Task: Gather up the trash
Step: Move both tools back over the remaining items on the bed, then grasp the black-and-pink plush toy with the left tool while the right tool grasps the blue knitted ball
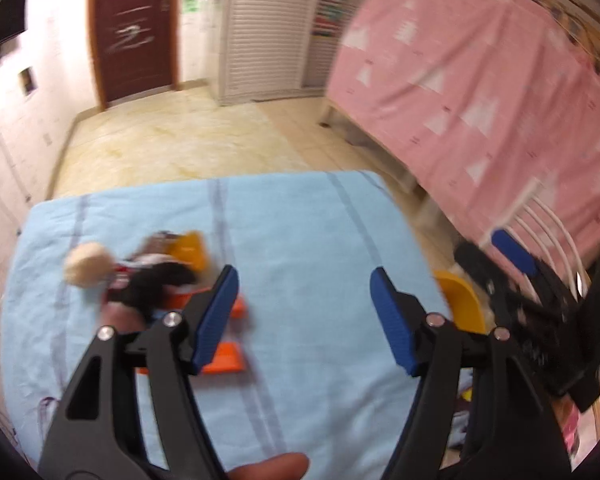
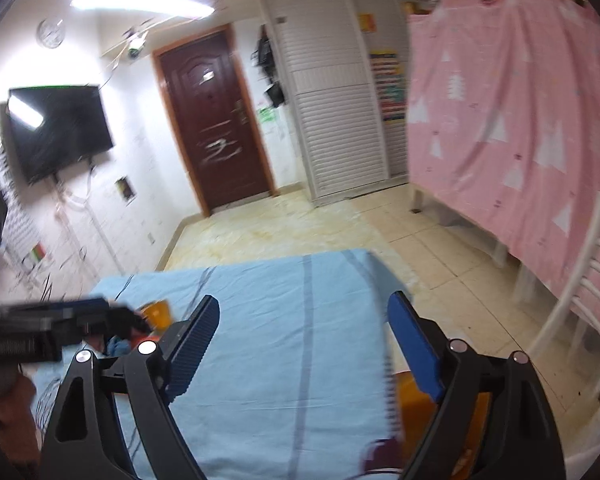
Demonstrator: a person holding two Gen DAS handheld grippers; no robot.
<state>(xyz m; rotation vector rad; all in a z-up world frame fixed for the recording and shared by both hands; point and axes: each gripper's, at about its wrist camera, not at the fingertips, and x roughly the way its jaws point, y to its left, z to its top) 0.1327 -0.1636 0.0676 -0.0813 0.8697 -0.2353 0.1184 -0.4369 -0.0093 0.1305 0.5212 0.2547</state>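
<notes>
Blue-padded and spread wide with nothing between its pads, the left claw hangs over the light blue striped cloth. Just left of it lies the blurry trash pile of soft wrappers and a tan fluffy ball (probably light and squashy); pinch a loose edge. The right claw is spread too.

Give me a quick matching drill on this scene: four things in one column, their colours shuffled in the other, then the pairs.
Things:
1. door
2. table cover
3. hanging sheet
4. chair

Colours:
A. white
B. light blue
C. dark brown
D. pink

Pairs: 1-C, 2-B, 3-D, 4-A
</notes>
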